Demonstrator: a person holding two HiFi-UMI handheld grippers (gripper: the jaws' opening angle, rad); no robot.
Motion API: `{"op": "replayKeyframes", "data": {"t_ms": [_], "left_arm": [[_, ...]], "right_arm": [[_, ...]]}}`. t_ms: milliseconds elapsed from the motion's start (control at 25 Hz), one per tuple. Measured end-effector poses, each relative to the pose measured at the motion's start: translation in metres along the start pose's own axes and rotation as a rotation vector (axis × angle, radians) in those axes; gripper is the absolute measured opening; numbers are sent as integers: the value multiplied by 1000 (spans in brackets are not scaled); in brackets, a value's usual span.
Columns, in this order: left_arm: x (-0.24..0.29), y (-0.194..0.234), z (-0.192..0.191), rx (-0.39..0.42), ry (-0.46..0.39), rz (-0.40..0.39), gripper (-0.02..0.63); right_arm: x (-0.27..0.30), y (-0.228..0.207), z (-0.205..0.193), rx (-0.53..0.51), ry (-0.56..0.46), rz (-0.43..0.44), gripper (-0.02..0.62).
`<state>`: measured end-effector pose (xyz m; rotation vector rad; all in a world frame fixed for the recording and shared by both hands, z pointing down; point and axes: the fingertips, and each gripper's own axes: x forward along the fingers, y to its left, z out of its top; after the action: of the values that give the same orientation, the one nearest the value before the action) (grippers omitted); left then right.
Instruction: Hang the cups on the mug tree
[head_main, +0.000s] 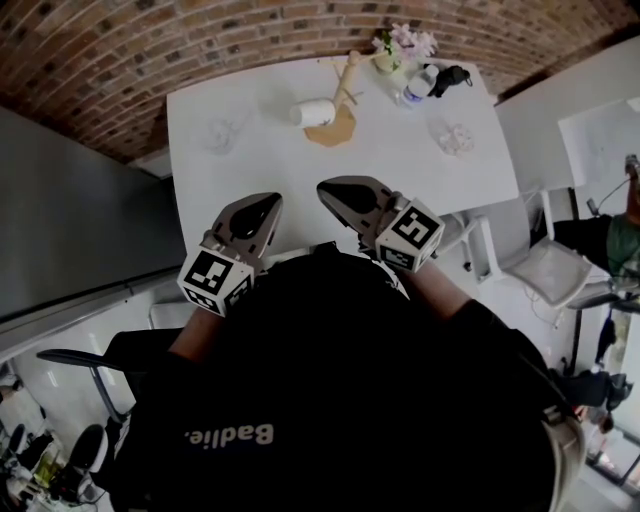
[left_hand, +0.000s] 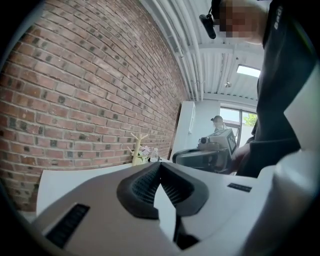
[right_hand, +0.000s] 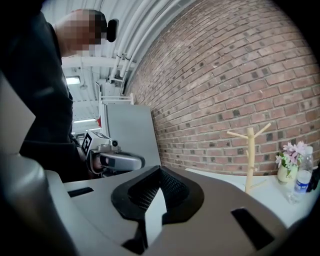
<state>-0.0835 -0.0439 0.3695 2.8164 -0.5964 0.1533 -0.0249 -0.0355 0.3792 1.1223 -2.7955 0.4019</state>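
Observation:
The wooden mug tree (head_main: 347, 82) stands at the far side of the white table (head_main: 260, 160); it also shows as the mug tree (left_hand: 138, 147) in the left gripper view and the mug tree (right_hand: 249, 159) in the right gripper view. A white cup (head_main: 314, 112) lies on its side by the tree's base. Two clear glass cups (head_main: 222, 134) (head_main: 455, 138) sit left and right of it. My left gripper (head_main: 268, 201) (left_hand: 160, 165) and right gripper (head_main: 322, 188) (right_hand: 160, 170) hover over the table's near edge, tips turned toward each other, both shut and empty.
A vase of flowers (head_main: 402, 44) (right_hand: 289, 161), a small bottle (head_main: 418, 84) (right_hand: 301, 180) and a black object (head_main: 452, 75) stand behind the tree. A brick wall (head_main: 200, 40) runs along the table's far edge. A white chair (head_main: 545, 265) stands to the right.

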Motion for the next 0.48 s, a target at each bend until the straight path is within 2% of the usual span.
{"op": "replayKeyframes", "data": {"t_ms": [480], "left_arm": [[4,-7,-3,9,7,-10,3]], "right_arm": [[-3,3,-3,8,1,-4,31]]}}
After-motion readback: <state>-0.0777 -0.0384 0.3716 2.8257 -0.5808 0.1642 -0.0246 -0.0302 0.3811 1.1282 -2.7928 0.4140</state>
